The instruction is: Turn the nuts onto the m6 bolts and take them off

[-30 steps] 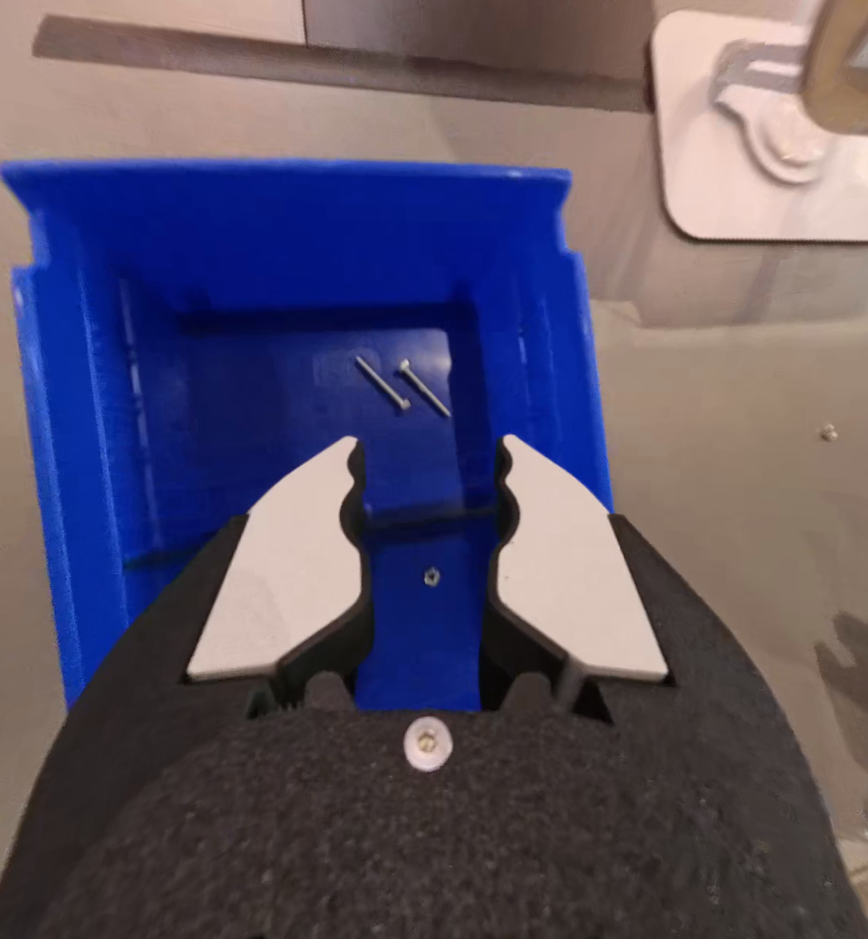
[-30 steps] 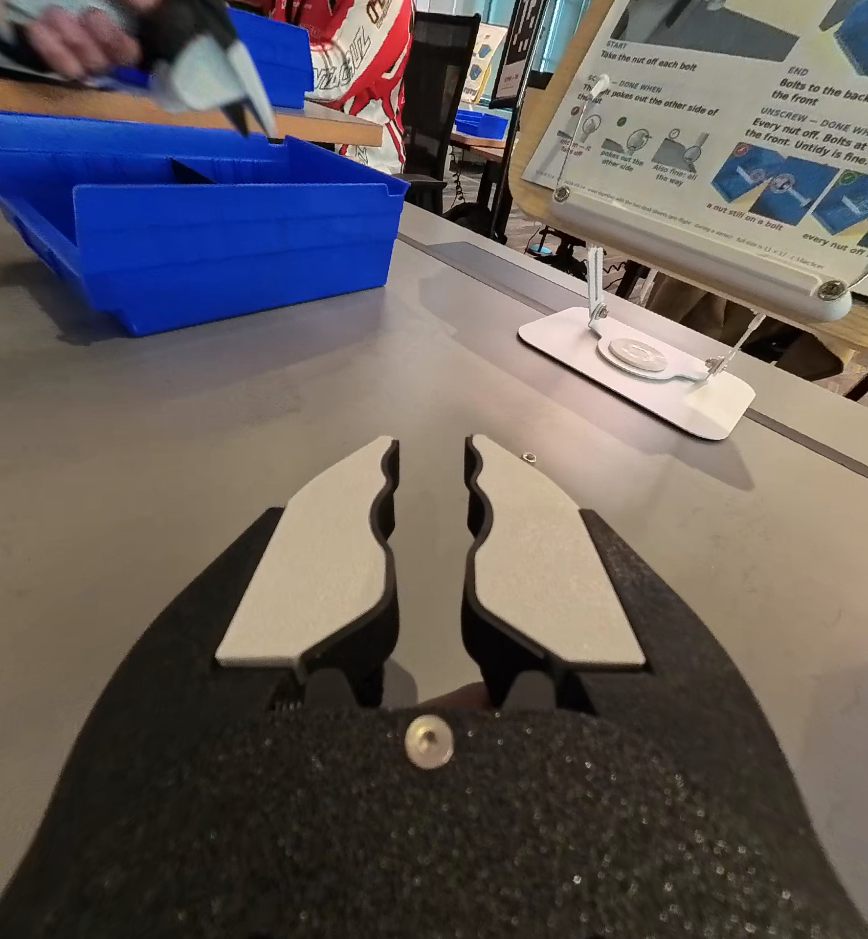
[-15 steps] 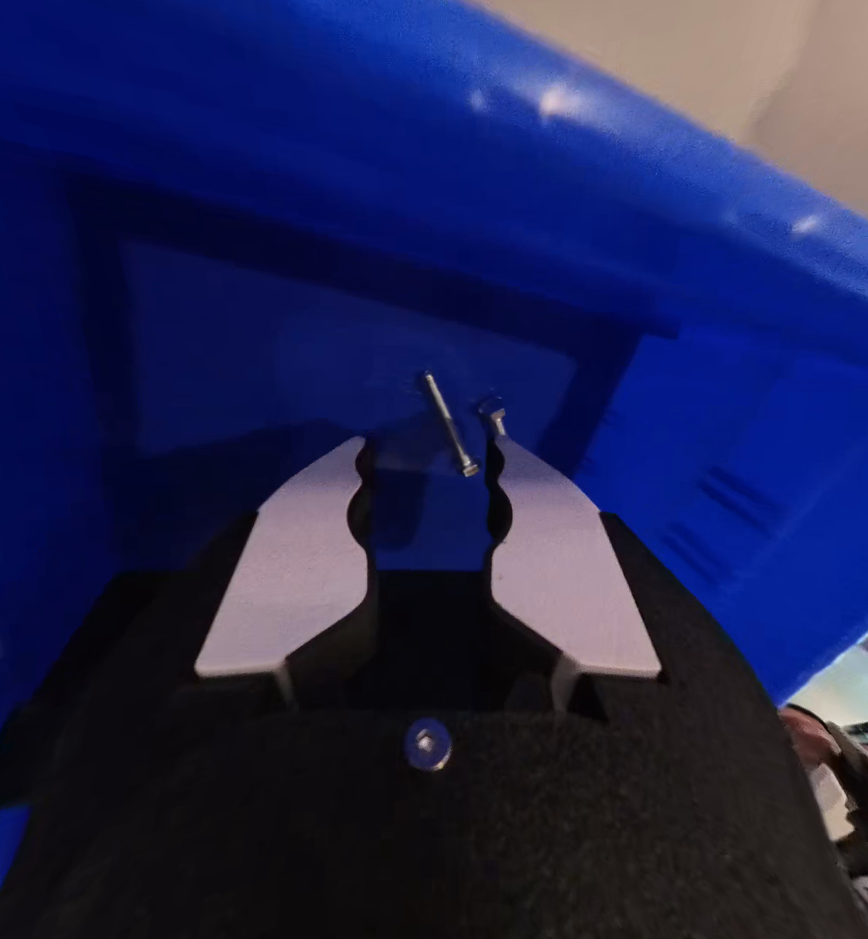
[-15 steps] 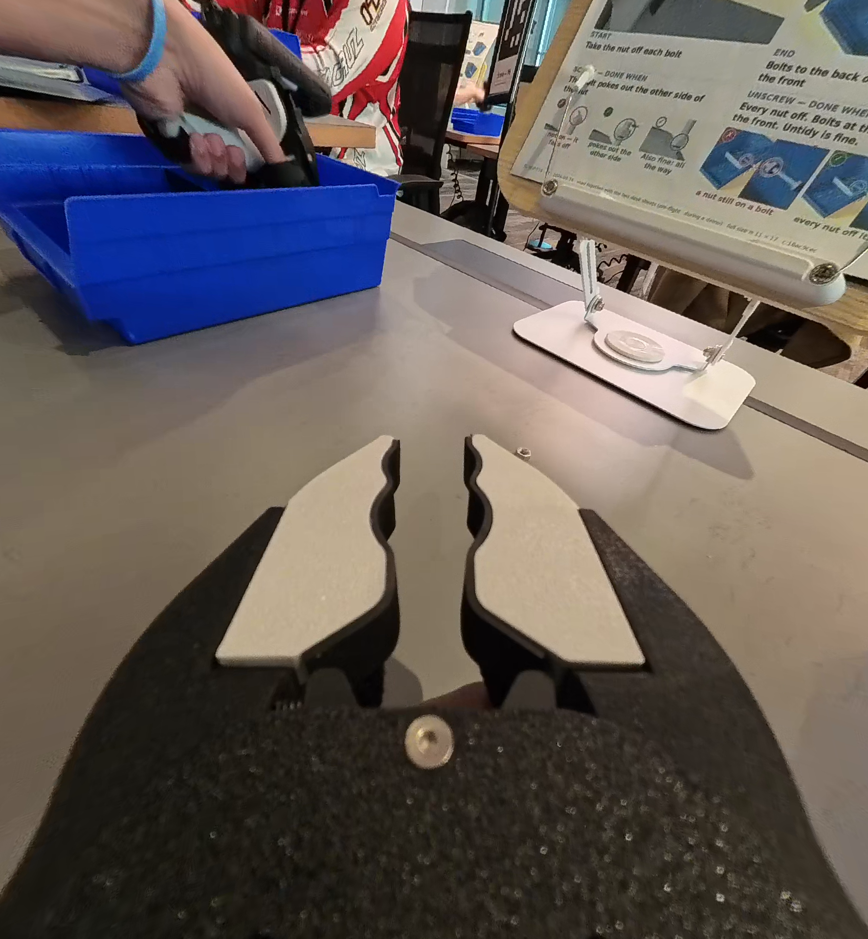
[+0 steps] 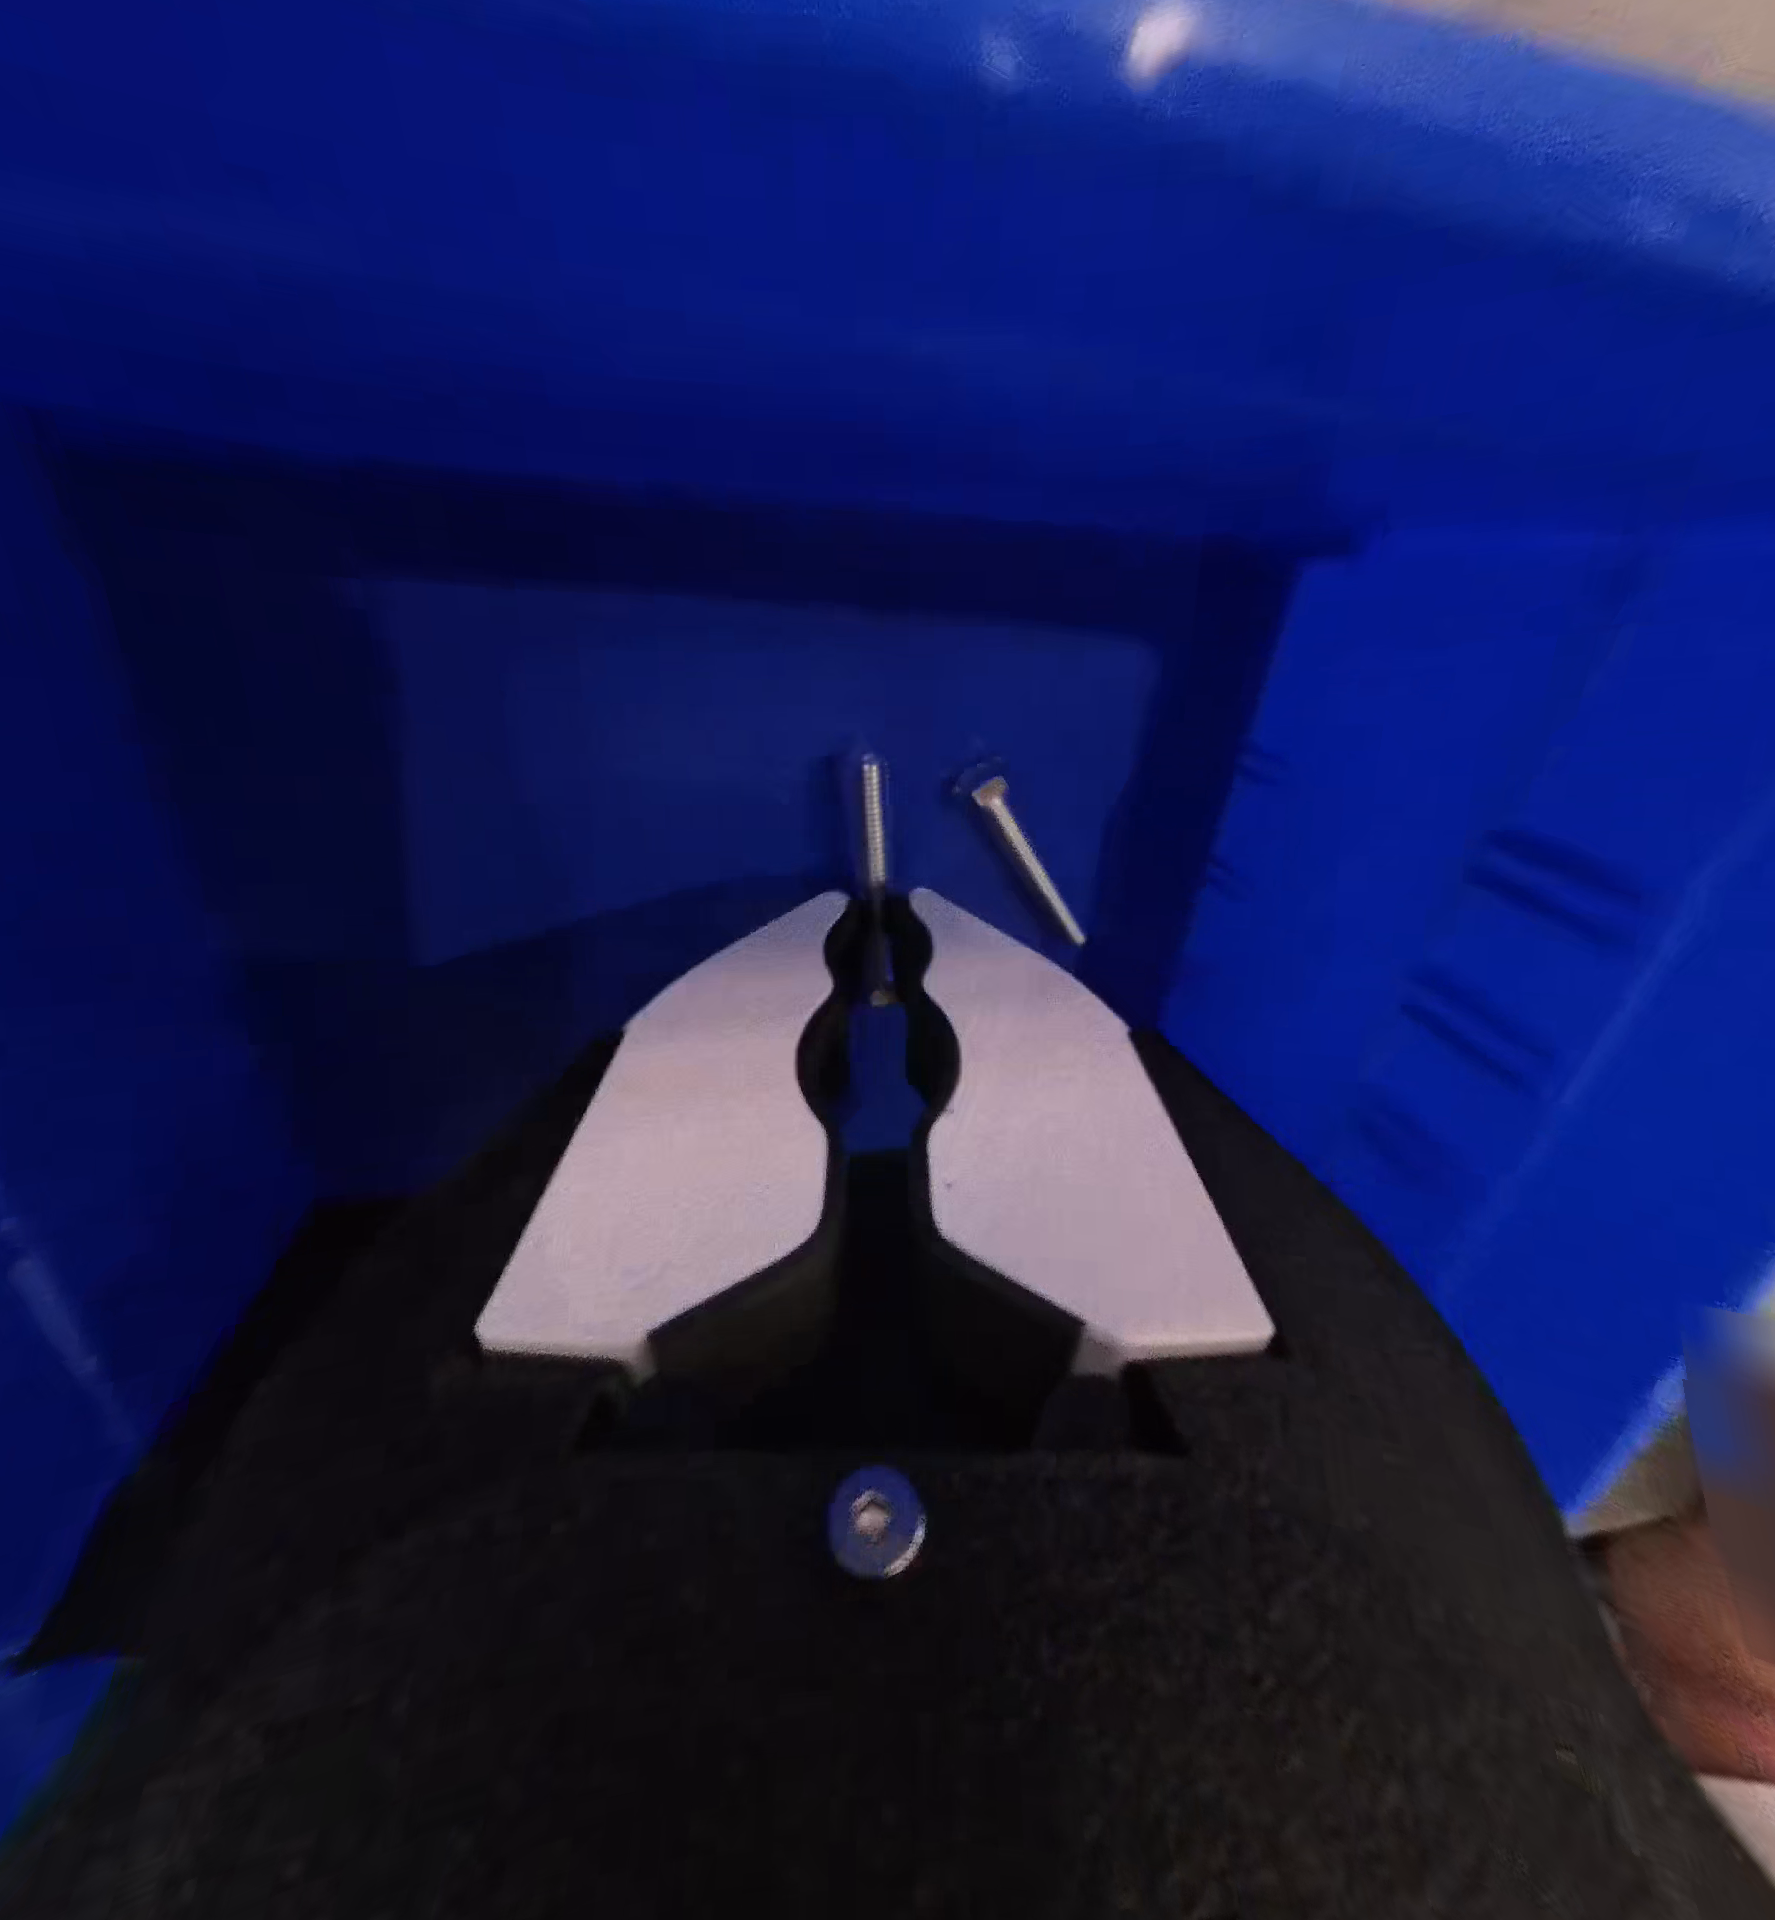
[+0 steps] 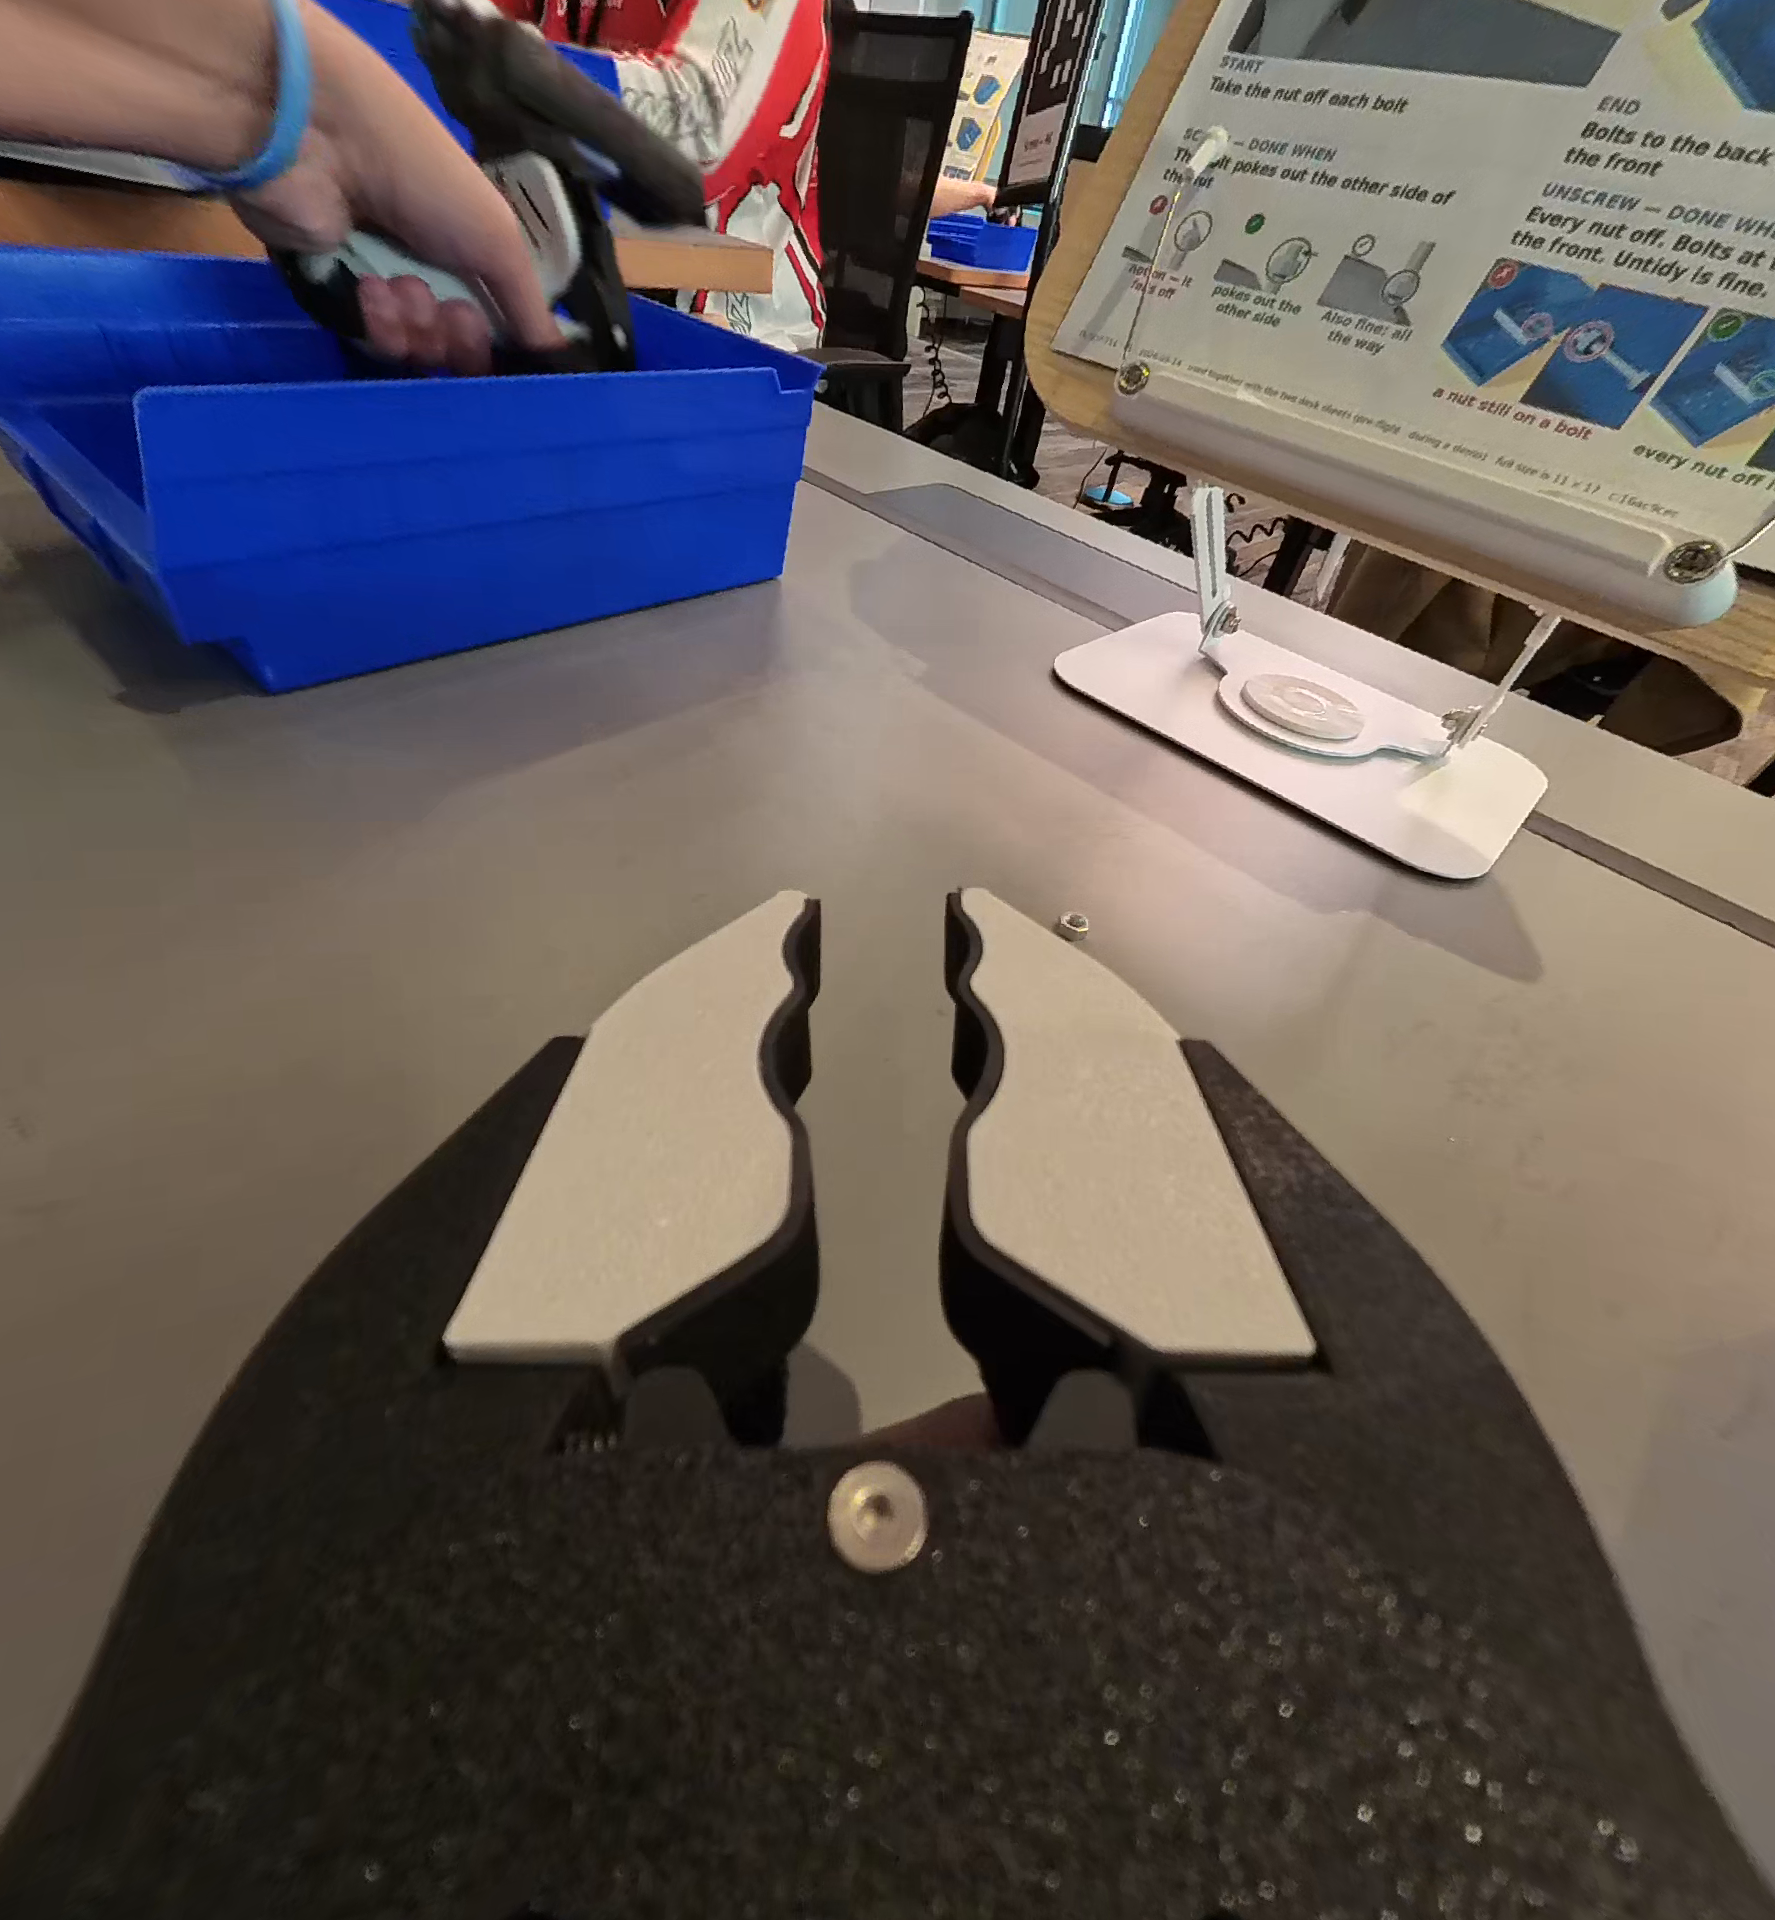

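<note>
My left gripper [image 5: 875,914] is deep inside the blue bin [image 5: 654,312] and is shut on a thin silver bolt [image 5: 872,821], whose threaded end sticks out past the fingertips. A second bolt [image 5: 1018,857] lies on the bin floor just to the right. In the right wrist view the left gripper [image 6: 550,239] shows in a hand inside the bin [image 6: 447,499]. My right gripper [image 6: 883,914] is open and empty, low over the grey table [image 6: 343,883]. A small silver nut [image 6: 1071,924] lies on the table just right of its right fingertip.
A white stand base [image 6: 1309,738] holding an instruction board [image 6: 1485,260] is at the right on the table. A seam runs across the table at the far right [image 6: 1693,883]. Chairs and another blue bin [image 6: 976,244] are beyond the table. There is about 40 centimeters between the tips of the two grippers.
My left gripper went down into the bin and its fingers closed on one of the two bolts. My right gripper stayed nearly still over the table.
</note>
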`<state>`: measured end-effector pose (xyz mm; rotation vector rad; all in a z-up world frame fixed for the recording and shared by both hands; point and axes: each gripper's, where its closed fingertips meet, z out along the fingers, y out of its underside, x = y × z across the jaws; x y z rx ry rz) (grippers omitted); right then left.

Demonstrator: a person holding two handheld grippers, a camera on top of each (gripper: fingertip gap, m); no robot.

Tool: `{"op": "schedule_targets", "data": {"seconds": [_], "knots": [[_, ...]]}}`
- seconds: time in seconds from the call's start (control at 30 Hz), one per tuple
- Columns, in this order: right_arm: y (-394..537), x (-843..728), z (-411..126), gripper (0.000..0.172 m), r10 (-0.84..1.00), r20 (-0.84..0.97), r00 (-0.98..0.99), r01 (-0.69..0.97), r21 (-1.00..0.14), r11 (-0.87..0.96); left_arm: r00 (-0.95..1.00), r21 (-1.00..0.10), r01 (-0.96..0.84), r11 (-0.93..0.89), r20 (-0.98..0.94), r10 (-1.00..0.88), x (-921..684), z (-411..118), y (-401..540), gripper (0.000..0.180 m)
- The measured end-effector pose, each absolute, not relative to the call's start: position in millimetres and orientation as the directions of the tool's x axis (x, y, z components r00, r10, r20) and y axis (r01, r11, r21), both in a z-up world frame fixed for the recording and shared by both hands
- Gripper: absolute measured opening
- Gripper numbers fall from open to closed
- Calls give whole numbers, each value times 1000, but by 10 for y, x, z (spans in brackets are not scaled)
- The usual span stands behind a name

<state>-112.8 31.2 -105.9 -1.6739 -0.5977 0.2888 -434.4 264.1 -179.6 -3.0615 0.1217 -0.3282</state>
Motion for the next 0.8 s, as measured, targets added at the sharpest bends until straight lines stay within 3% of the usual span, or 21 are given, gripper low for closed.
{"op": "schedule_targets", "data": {"seconds": [0.17,0.3,0.4,0.53,0.8], "knots": [[316,-1118,-1056,22,532,141,835,222,-971,-92,896,-397,-241,-886,259,-360,-4226,-1106,2675,5],[322,-1109,-1054,21,527,144,838,223,-971,-90,740,-709,-302,-637,247,-625,-3870,-383,2290,5],[323,-1097,-1044,21,523,144,840,220,-972,-86,580,-877,-271,-396,180,-795,-3418,-14,1698,5],[339,-1048,-1015,21,509,123,852,193,-977,-86,466,-948,-166,-273,168,-869,-2836,-99,975,5],[387,-975,-987,21,523,26,852,113,-984,-137,331,-929,-192,-316,242,-912,-2380,-890,515,5]]}}
